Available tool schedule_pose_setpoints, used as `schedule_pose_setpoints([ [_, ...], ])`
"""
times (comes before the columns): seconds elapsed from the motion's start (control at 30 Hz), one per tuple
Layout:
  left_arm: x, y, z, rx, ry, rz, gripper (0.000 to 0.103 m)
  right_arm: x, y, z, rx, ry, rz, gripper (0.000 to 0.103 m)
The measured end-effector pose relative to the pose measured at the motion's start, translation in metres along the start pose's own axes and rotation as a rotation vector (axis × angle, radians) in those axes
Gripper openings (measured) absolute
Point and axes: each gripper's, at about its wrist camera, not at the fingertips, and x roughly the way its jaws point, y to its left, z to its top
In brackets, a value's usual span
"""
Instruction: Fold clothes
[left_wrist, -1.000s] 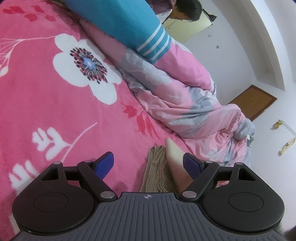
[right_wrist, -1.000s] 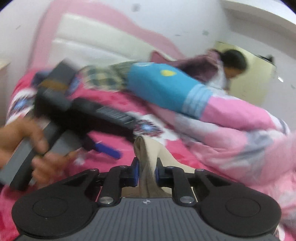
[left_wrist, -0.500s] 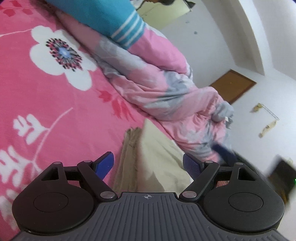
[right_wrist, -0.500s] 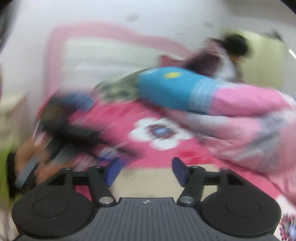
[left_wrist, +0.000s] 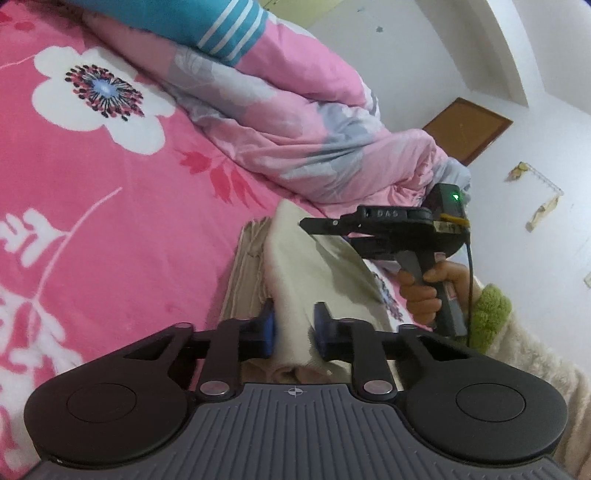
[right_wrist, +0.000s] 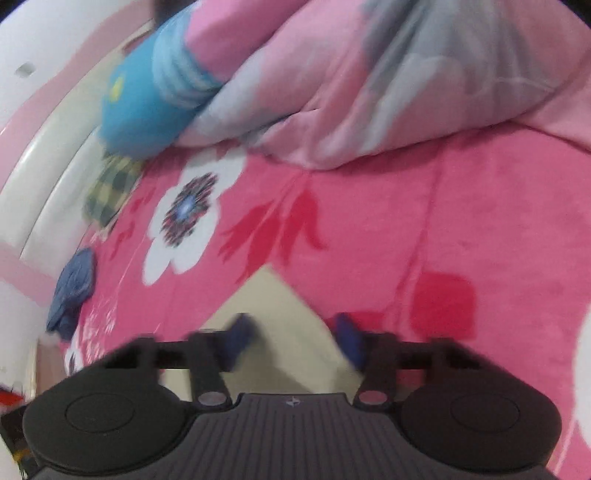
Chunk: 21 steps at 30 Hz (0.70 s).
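Two grippers work one beige garment (left_wrist: 295, 266) lying on the pink floral bedspread (left_wrist: 110, 221). Left gripper (left_wrist: 293, 328): fingers clenched on a raised fold of the cloth. Right gripper (right_wrist: 291, 334): fingers spread (view blurred), the garment's corner (right_wrist: 269, 314) lying between them, ungrasped. A rumpled quilt (left_wrist: 295, 122) lies just beyond.

left gripper (left_wrist: 293, 326): my two blue fingers sit close together, squeezing a fold of cloth | right gripper (right_wrist: 293, 338): my fingers stand wide apart, nothing between them, picture blurry | right hand (left_wrist: 424, 290): wrapped around the handle, gripper held level, pointing across in front of my left one
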Motion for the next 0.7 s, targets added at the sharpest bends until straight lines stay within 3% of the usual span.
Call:
schedule_pose_setpoints([
  [0.03,-0.002,0.001,0.000,-0.013,0.007,-0.015,0.012,-0.003,0.005,-0.001,-0.027,-0.021,-0.011,0.017],
  [0.1,-0.005,0.002,0.000,-0.036,0.020,-0.043,0.011,-0.014,0.012,-0.003,-0.041,-0.078,0.005,0.012],
  [0.23,-0.009,0.005,-0.004,-0.041,0.040,-0.039,0.011,-0.031,0.024,-0.008,-0.112,-0.141,0.081,0.011],
  [0.37,-0.006,0.006,-0.007,-0.011,0.043,0.005,0.013,-0.014,0.021,-0.008,-0.131,-0.138,0.039,0.011],
  [0.47,-0.006,-0.001,-0.008,0.042,0.027,0.041,0.020,-0.006,0.013,-0.009,-0.082,-0.147,0.005,0.019],
  [0.53,-0.009,-0.006,-0.009,0.083,-0.003,0.071,0.029,-0.003,0.007,-0.009,-0.043,-0.155,-0.012,0.036],
  [0.6,-0.014,-0.012,-0.009,0.122,-0.044,0.104,0.043,-0.018,0.006,-0.013,-0.030,-0.204,-0.039,0.044],
  [0.7,-0.024,-0.018,-0.008,0.164,-0.121,0.137,0.055,-0.058,0.004,-0.023,-0.006,-0.303,-0.055,0.044],
])
